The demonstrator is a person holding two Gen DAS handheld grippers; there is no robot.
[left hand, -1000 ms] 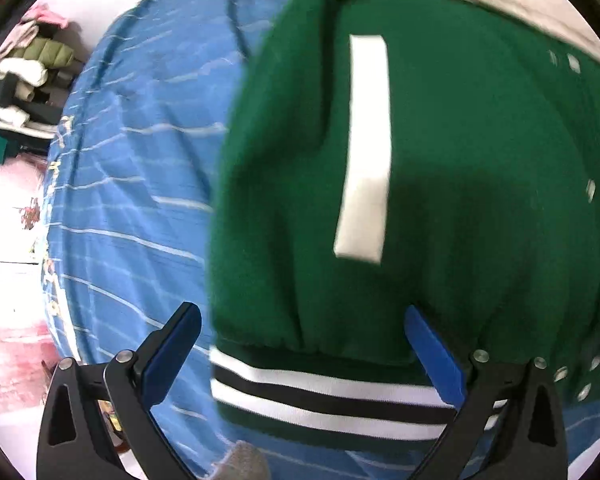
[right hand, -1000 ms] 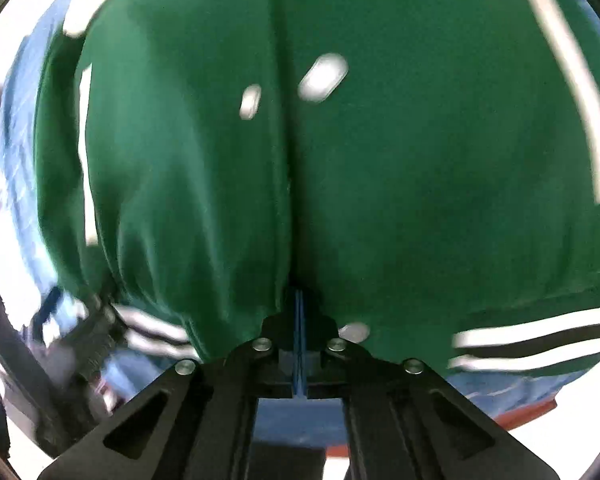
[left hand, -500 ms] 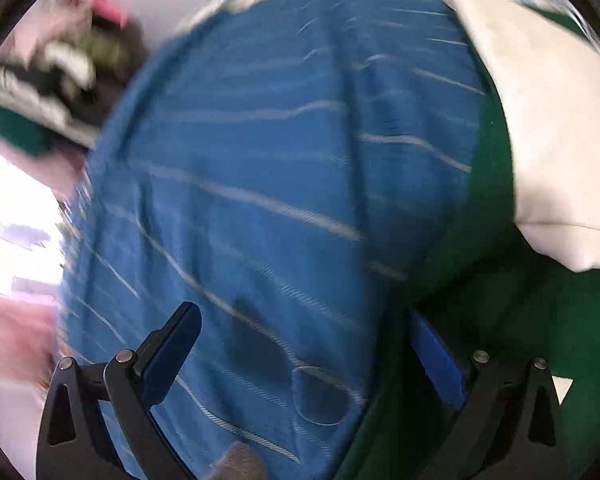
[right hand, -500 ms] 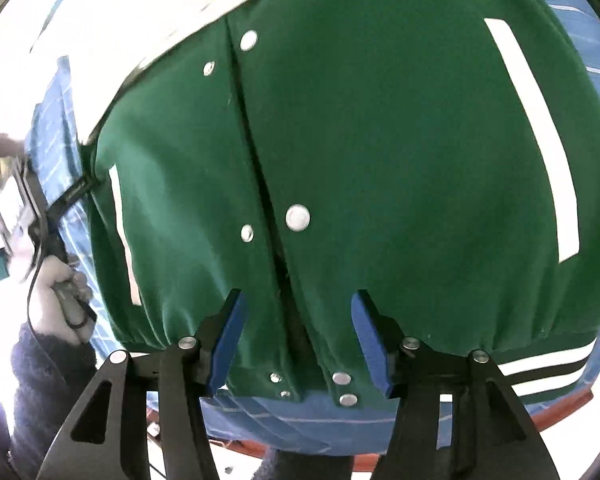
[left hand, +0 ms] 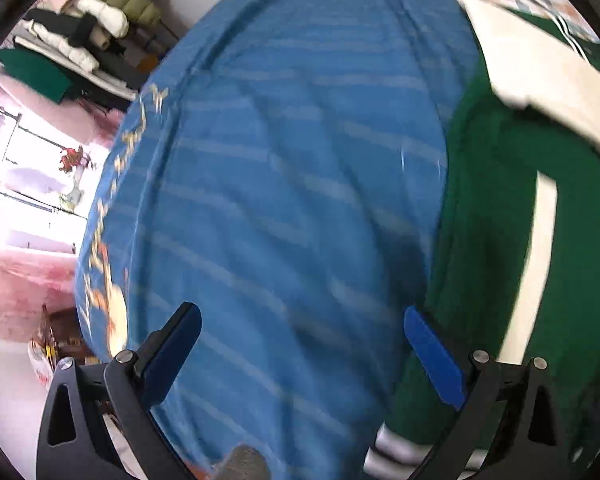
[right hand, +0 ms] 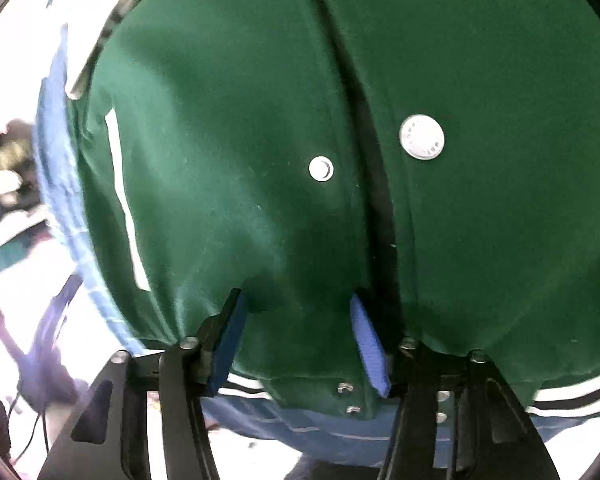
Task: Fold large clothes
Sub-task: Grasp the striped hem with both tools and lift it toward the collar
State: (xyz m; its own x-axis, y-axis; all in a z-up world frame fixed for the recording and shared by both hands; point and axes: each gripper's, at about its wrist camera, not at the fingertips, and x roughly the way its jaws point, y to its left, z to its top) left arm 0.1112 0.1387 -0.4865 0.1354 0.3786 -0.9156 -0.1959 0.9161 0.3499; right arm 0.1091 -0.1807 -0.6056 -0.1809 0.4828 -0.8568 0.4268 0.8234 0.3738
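Right gripper [right hand: 300, 328], clenched on the hem a second ago, now spread over green jacket [right hand: 240, 160] on blue bedcover [left hand: 280, 200] — left gripper [left hand: 300, 344] released, jacket at its 3 o'clock — regrasp likely next.

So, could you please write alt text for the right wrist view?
The open right gripper straddles the lower front of a green jacket near its snap buttons, above the striped hem. The jacket lies on a blue striped cover.
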